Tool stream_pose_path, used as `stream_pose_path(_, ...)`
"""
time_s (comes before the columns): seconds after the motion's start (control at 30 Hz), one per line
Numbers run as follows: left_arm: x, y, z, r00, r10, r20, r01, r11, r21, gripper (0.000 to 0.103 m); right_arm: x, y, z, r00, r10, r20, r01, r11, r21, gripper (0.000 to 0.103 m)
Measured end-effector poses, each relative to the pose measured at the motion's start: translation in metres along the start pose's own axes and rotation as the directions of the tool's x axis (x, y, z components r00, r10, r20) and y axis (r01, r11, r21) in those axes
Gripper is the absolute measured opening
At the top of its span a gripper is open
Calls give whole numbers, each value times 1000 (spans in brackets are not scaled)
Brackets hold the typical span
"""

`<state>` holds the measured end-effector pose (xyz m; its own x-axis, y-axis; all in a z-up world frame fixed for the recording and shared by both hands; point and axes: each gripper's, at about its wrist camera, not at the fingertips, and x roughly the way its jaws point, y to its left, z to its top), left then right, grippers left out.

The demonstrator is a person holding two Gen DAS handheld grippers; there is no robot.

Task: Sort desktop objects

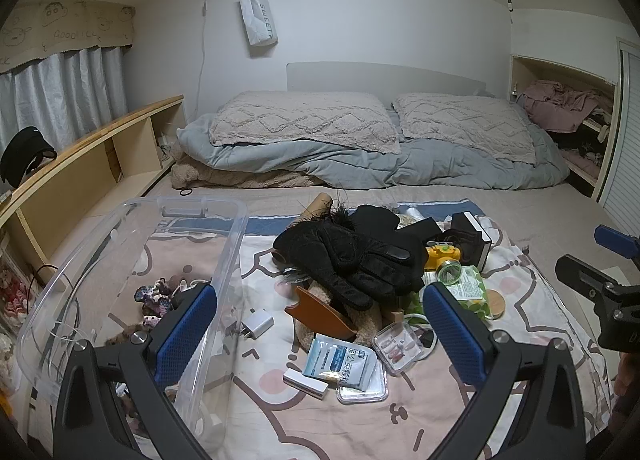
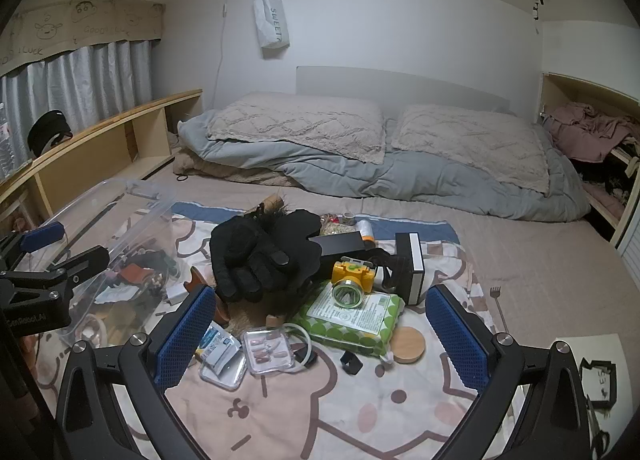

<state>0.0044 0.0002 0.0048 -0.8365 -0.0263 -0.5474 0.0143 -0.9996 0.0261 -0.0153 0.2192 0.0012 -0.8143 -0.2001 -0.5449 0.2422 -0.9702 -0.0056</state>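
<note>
A pile of small objects lies on a pink cartoon blanket (image 1: 280, 420): black gloves (image 1: 352, 260), a yellow headlamp (image 2: 352, 274), a green wet-wipe pack (image 2: 352, 314), a clear case of press-on nails (image 2: 266, 350), a white charger (image 1: 258, 324), a blue-white sachet (image 1: 340, 364) and a black-white box (image 2: 412, 268). A clear plastic bin (image 1: 224, 260) stands at the left and holds several small items. My left gripper (image 1: 320, 324) is open and empty above the pile beside the bin. My right gripper (image 2: 320, 324) is open and empty above the wipes and nail case.
A round wooden lid (image 2: 408, 344) and a small black clip (image 2: 351, 363) lie near the wipes. Pillows (image 1: 304, 119) and a grey duvet lie at the back. A wooden shelf (image 1: 80, 163) runs along the left. A small fork (image 2: 498, 306) lies to the right.
</note>
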Motion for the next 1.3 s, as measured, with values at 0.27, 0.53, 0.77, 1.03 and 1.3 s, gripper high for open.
stream_pose_path(0.27,0,0,0,1000,2,-1,-2,1000,0,103,1,1,-1,1000,2,-1,-2,1000,0,103)
stream_pose_path(0.53,0,0,0,1000,2,-2,-2,1000,-1,103,0,3,-2,1000,7,-2,-7,1000,-3,103)
stream_pose_path(0.77,1,0,-3,1000,-3,-6,3,1000,-3,103,-1,4,-3,1000,11,0,-11,1000,-2,103)
stream_pose_path(1.03,-1,-3,-2,1000,9,16,-9,1000,2,103,-1,-2,0,1000,19,3,-19,1000,8,103)
stream_pose_path(1.3,-7,1,-1,997,26,72,-24,999,-23,103,2,-7,1,1000,26,9,-26,999,24,103)
